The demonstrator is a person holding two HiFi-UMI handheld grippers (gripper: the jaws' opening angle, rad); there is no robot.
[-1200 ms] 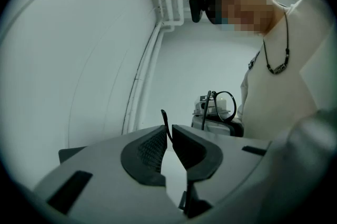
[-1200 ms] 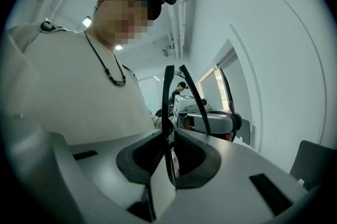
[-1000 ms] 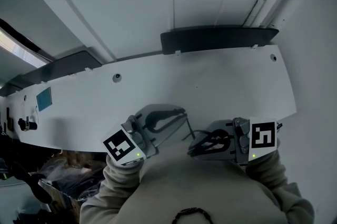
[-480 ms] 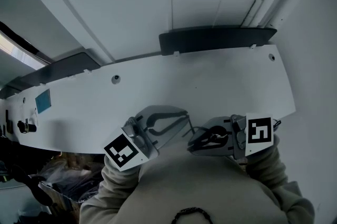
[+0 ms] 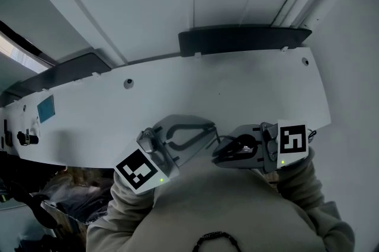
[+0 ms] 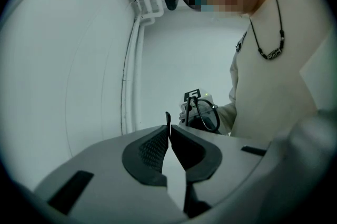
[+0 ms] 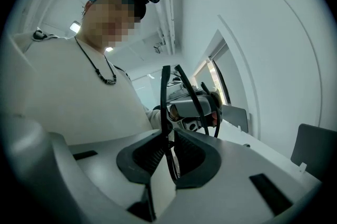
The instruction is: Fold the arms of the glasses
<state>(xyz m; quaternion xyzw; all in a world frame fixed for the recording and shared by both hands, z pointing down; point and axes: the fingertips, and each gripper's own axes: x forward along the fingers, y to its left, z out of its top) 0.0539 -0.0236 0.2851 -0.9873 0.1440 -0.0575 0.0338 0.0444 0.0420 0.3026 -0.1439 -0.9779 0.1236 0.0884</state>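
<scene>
The black thin-rimmed glasses [image 5: 241, 144] hang in the air in front of the person's chest. My right gripper [image 5: 217, 156] is shut on their frame [image 7: 167, 150], which runs between the pads. Both arms [image 7: 185, 92] reach away toward the other gripper. My left gripper [image 5: 208, 128] faces it from the left, its jaws closing with the tip of one glasses arm [image 6: 168, 119] pinched between the pad tips. In the left gripper view the lens rims [image 6: 206, 115] show beyond the left gripper [image 6: 169, 131], held by the right gripper [image 7: 169, 136].
A long white table [image 5: 237, 88] lies below both grippers, its near edge by the person's chest. A black panel [image 5: 243, 41] stands along its far edge and a darker one [image 5: 65, 76] at the left. A blue sticker [image 5: 46, 107] marks the table's left end.
The left gripper's jaws have narrowed onto the glasses arm and the gripper has rolled slightly. Both grippers stay close together in front of the chest.
</scene>
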